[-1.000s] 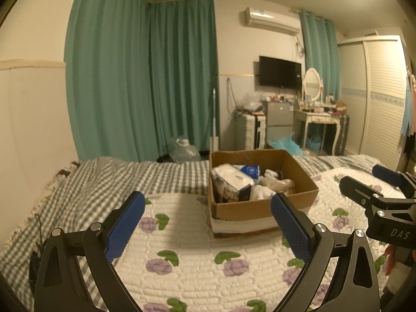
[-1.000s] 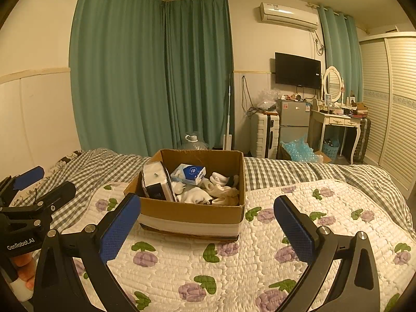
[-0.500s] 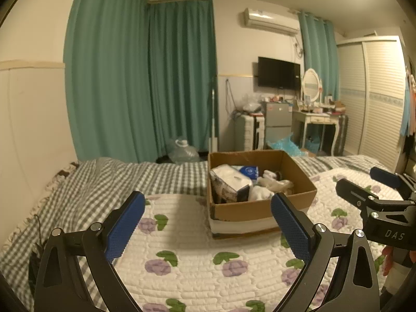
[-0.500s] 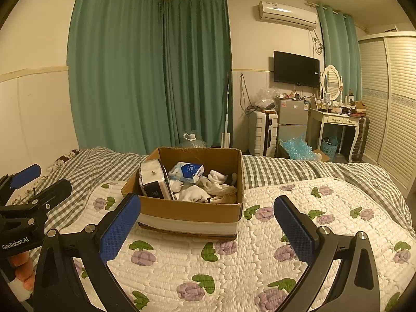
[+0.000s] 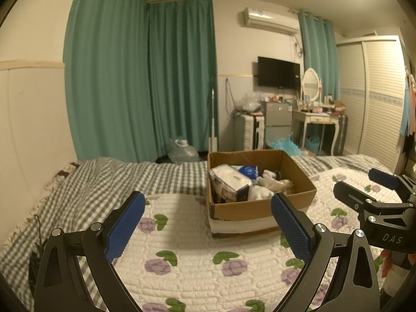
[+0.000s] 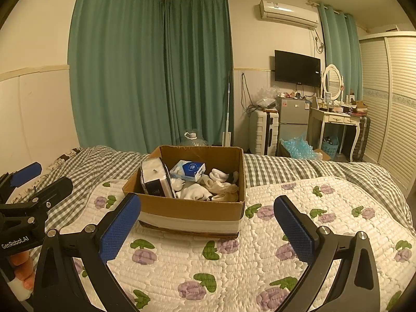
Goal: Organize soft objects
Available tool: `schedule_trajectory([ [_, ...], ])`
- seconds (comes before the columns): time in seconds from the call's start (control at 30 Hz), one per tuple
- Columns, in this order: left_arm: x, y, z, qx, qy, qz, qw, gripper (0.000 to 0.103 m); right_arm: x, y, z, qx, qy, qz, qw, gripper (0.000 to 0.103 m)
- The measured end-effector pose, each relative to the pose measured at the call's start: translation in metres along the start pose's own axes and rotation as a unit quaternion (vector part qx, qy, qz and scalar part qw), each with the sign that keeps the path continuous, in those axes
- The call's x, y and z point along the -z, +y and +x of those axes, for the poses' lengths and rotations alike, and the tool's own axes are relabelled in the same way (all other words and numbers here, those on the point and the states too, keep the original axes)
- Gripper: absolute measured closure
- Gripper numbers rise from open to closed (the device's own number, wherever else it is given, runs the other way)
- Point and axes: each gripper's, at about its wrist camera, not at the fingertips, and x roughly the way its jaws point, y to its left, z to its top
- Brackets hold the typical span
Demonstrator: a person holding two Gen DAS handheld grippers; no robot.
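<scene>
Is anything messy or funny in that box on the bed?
A little. In the brown cardboard box, the white socks lie in a loose heap, and the white tissue pack leans tilted against the left wall. Nothing has spilled onto the flowered quilt.

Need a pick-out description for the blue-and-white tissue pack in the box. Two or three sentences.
On the floral quilt sits an open cardboard box. Inside, toward its back wall, lies the small tissue pack, right of the tall upright tissue brick. It alone is blue-printed with a round logo; the socks beside it are plain white and cream.
</scene>
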Motion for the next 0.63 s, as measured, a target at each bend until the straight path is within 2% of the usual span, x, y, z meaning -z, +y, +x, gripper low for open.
schedule_trajectory([
  [0.63, 0.0034, 0.0021, 0.0015, 0.003, 0.005, -0.001, 1.0, 0.004, 0.0033, 0.0023, 0.0021, 0.003, 0.001, -0.004, 1.0, 0.0],
])
